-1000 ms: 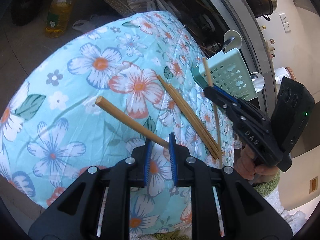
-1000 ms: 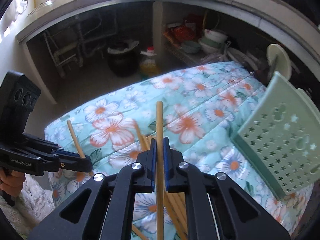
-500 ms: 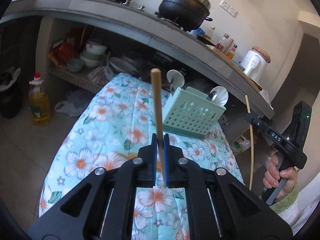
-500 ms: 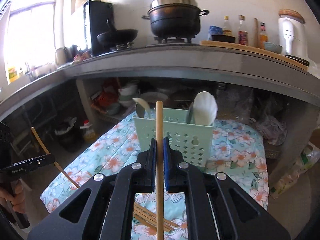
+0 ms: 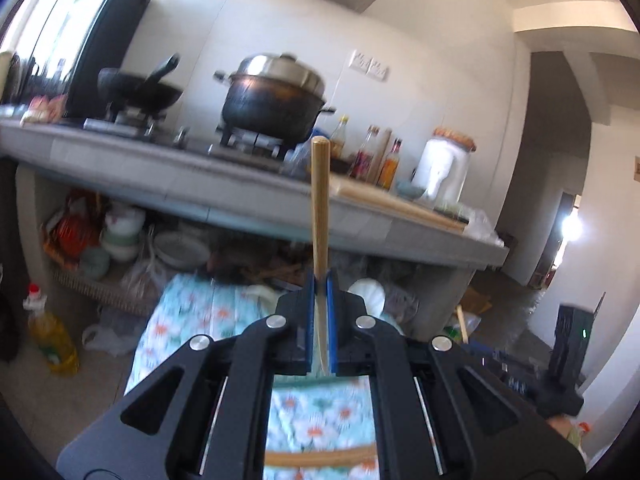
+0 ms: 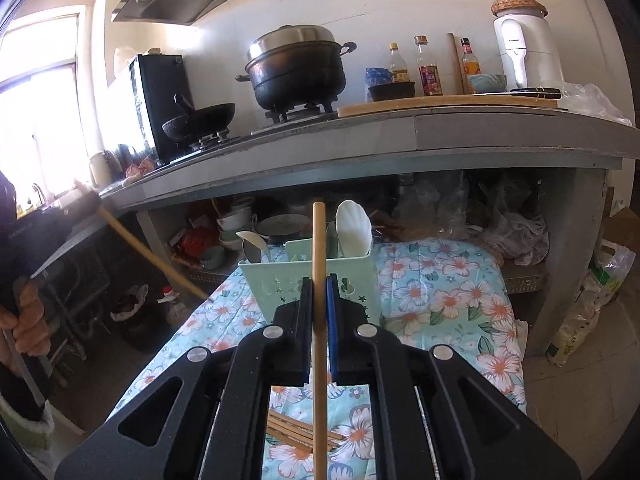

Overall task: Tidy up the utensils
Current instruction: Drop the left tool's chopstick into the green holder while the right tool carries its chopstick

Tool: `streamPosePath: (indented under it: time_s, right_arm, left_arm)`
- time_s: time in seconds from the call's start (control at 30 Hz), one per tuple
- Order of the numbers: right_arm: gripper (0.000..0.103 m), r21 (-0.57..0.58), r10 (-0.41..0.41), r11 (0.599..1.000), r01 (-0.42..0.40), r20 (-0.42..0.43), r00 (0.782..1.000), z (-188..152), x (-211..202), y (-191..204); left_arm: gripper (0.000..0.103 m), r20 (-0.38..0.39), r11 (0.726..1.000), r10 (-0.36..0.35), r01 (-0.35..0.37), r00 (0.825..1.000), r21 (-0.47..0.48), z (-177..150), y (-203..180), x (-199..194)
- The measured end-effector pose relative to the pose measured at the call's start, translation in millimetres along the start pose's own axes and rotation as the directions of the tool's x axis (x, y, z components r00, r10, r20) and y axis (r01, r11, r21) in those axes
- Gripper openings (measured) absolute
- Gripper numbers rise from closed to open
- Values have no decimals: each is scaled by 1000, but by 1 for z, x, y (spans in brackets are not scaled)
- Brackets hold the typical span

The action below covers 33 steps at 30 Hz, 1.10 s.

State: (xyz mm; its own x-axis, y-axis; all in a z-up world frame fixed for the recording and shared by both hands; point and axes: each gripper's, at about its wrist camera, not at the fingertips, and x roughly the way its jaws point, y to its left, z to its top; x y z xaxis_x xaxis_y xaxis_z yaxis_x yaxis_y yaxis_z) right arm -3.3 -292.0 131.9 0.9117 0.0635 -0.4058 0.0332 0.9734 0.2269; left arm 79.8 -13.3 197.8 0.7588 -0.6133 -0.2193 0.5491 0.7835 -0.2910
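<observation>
Chopstick (image 5: pixel 320 208) stood upright, clamped between the blue pads of the left gripper (image 5: pixel 319 320). Second chopstick (image 6: pixel 319 264) pinched likewise in the right gripper (image 6: pixel 319 316), just in front of the green utensil basket (image 6: pixel 360 280) on the floral cloth (image 6: pixel 440 292). Loose chopsticks (image 6: pixel 296 434) lay on cloth below.

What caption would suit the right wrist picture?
Right claw shut on a chopstick, pointed at the green utensil basket on the flowered cloth.
</observation>
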Motion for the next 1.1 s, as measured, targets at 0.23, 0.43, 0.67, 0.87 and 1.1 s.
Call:
streamPosePath:
  time_s: [0.23,0.43,0.67,0.87,1.1]
  right_arm:
    - [7,15,6,1000,-6,39,999,3,-17,-5]
    - [7,35,16,999,-18,47,999,6,-23,-14]
    - [7,48,38,998,-39,30,999,8,-18,-20]
    - [7,31,33,999,-33,6,999,9,-12,-16]
    - [7,19,27,999,-27,-2,1000,12,-9,-13]
  left_arm:
    - [4,9,999,-28,28,1000,35,32,-17,76]
    - [4,-111,997,39,-31,993,71,13,-19,155]
    - [4,-254,998,62,-60,965,18,-22,1,197]
    - [10,-282,998,48,-56,958,-22,-35,12,195]
    - [32,-253,998,59,-61,966,-2,-34,12,176]
